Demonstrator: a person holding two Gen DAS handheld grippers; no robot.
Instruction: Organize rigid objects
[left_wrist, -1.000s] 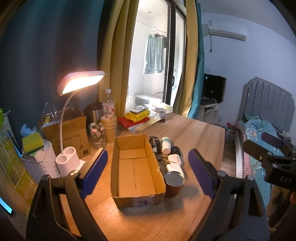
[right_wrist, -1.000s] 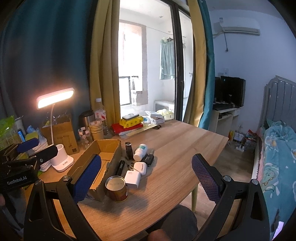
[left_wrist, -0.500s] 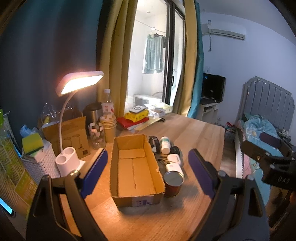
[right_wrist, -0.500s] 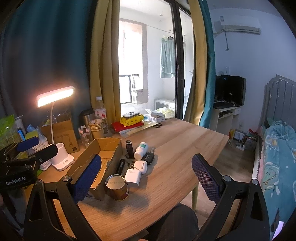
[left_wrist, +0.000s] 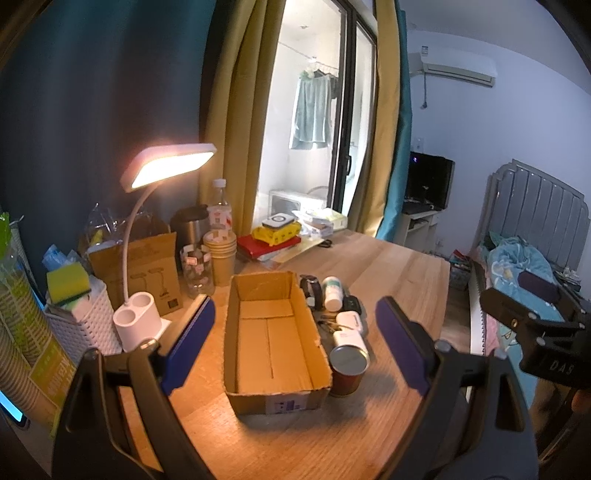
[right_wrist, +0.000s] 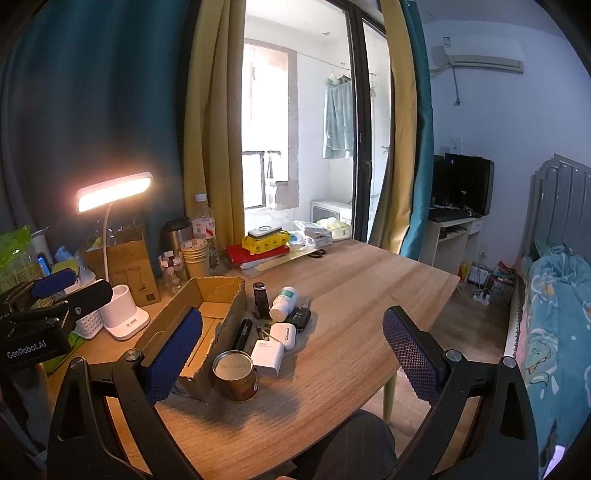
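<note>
Wooden table (right_wrist: 351, 295): cardboard box (left_wrist: 273, 339) between the left gripper (left_wrist: 295, 339) fingers, still empty; tin can (right_wrist: 234, 374) between the right gripper (right_wrist: 291, 354) fingers. Nothing has shifted; both grippers stay wide open, holding nothing.

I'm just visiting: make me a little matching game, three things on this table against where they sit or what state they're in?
Things:
1. box
2. can
3. lamp

States:
a. switched on, glowing
b. open and empty
c. upright beside the box, nearest the grippers

Pairs: 1-b, 2-c, 3-a
</note>
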